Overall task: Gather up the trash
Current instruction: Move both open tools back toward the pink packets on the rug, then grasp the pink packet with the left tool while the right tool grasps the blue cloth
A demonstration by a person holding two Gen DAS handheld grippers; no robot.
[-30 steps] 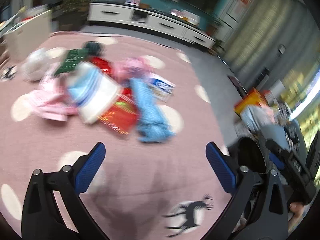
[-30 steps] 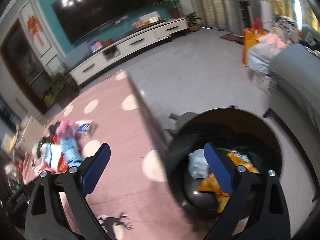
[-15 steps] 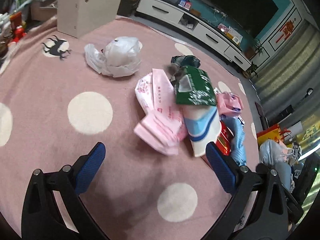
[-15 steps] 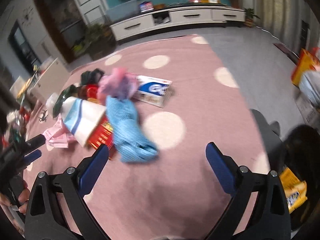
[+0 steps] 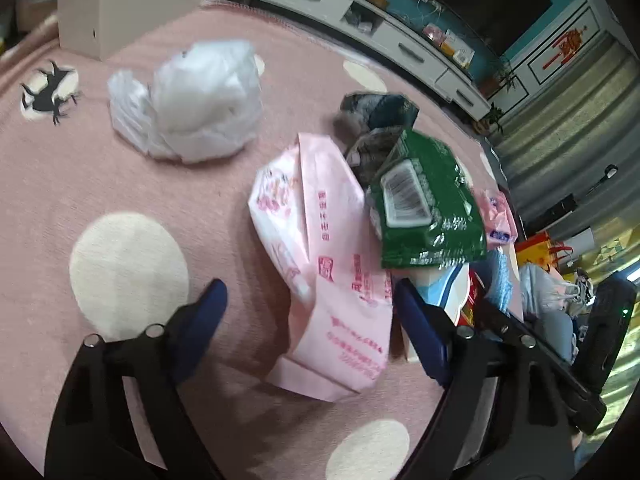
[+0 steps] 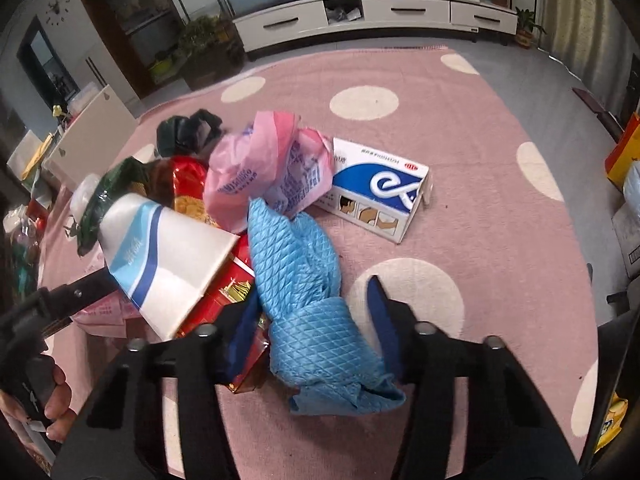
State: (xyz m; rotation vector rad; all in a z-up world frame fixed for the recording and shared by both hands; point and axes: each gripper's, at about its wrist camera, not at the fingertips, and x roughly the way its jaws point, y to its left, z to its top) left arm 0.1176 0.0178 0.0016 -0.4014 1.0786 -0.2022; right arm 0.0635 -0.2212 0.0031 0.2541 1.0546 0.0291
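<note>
A heap of trash lies on the pink spotted rug (image 5: 120, 184). In the left wrist view a pink tissue pack (image 5: 332, 280) lies between my left gripper's (image 5: 308, 292) closing jaws, and the left pad stands clear of it. A green wipes pack (image 5: 424, 208) rests on its far right edge. In the right wrist view my right gripper (image 6: 312, 292) is closing around a blue quilted bag (image 6: 304, 280). A gap still shows at the right fingertip. Left of it lie a white-and-blue pack (image 6: 160, 252) and a red packet (image 6: 228, 296).
A white plastic bag (image 5: 200, 100) lies apart at the far left. A pink carrier bag (image 6: 272, 164), a blue-and-white box (image 6: 380, 192) and a dark bag (image 6: 188, 128) sit behind the heap. A white box (image 5: 100, 0) and a TV cabinet (image 6: 380, 12) stand beyond the rug.
Both grippers have come down onto the heap and their jaws have narrowed. The pink pack now sits between the left fingers and the blue bag between the right ones.
</note>
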